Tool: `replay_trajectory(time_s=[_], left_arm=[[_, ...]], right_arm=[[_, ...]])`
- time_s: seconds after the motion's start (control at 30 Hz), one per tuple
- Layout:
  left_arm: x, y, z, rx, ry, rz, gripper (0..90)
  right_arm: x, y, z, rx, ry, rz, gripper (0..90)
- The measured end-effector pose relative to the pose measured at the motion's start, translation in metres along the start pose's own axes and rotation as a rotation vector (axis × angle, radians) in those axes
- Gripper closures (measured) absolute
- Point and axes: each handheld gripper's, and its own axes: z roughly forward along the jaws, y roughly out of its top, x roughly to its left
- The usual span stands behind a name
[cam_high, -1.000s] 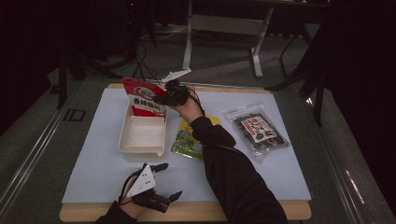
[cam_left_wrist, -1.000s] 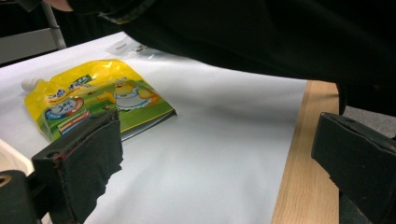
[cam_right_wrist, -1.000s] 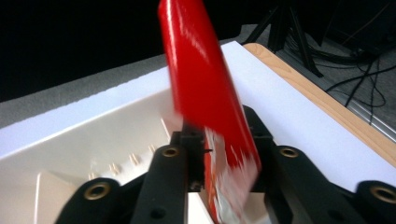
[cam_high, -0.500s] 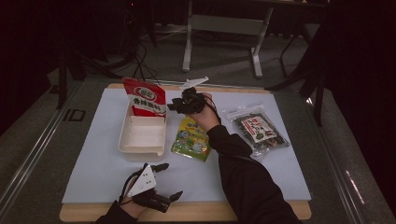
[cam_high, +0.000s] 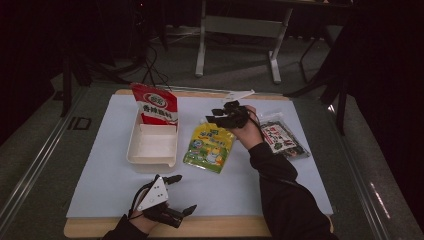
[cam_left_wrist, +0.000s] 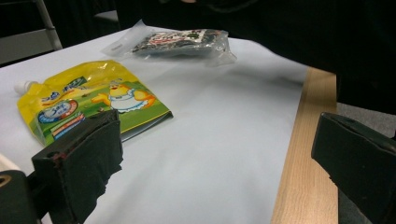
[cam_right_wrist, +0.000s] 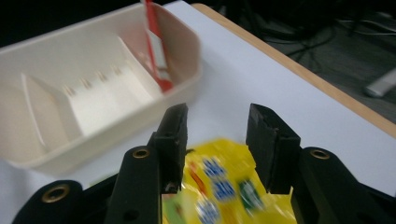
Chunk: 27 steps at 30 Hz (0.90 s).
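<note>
Starting at the left, the cream tray already has the red packet standing upright at its far end, so that part looks finished; the rest of the tray is bare. Your left gripper rests near the front edge of the table, its jaws spread wide with nothing between them.

Next comes the yellow pouch, lying flat on the white mat just right of the tray and not yet packed. Your right gripper hovers above its spout end; its jaws have just been opening and stand partly apart, empty. Farthest right, the dark snack bag lies flat and untouched. By my reading, two items are left to load.

The right gripper view adds the tray's inner dividers and how the red packet leans against the far wall. The left gripper view gives you the snack bag's clear wrapper and the pouch's printed front close up.
</note>
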Motion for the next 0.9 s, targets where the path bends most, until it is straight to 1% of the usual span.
replay_trajectory(time_s=[0.13, 0.37, 0.43, 0.57, 0.63, 0.67, 0.73, 0.8, 0.87, 0.9], left_arm=[[0.000, 0.000, 0.001, 0.003, -0.001, 0.003, 3.1], [0.001, -0.001, 0.002, 0.008, -0.005, 0.002, 3.1], [0.000, -0.001, 0.003, 0.010, -0.006, 0.004, 3.1], [0.000, -0.001, 0.003, 0.010, -0.006, 0.000, 3.1], [0.000, -0.001, 0.003, 0.011, -0.004, -0.001, 3.1], [0.001, -0.001, 0.003, 0.013, -0.004, -0.001, 3.1], [0.001, -0.001, 0.003, 0.015, -0.004, -0.003, 3.1], [0.001, -0.002, 0.003, 0.016, -0.003, -0.005, 3.1], [0.001, -0.002, 0.004, 0.016, -0.003, -0.006, 3.1], [0.002, -0.002, 0.004, 0.017, -0.002, -0.008, 3.1]], right_arm=[[-0.014, -0.013, -0.025, 0.000, -0.051, 0.006, 58.2], [-0.039, -0.037, -0.063, -0.003, -0.131, 0.025, 62.6], [-0.045, -0.043, -0.073, -0.016, -0.150, 0.035, 64.2], [-0.061, -0.056, -0.092, -0.028, -0.201, 0.064, 67.7], [-0.070, -0.064, -0.100, -0.025, -0.233, 0.078, 68.6], [-0.075, -0.068, -0.104, -0.024, -0.243, 0.092, 69.8], [-0.084, -0.077, -0.111, -0.018, -0.278, 0.104, 72.6], [-0.093, -0.087, -0.117, -0.014, -0.294, 0.126, 73.9], [-0.101, -0.097, -0.122, -0.002, -0.318, 0.145, 77.5], [-0.105, -0.102, -0.125, 0.003, -0.321, 0.160, 77.9]])
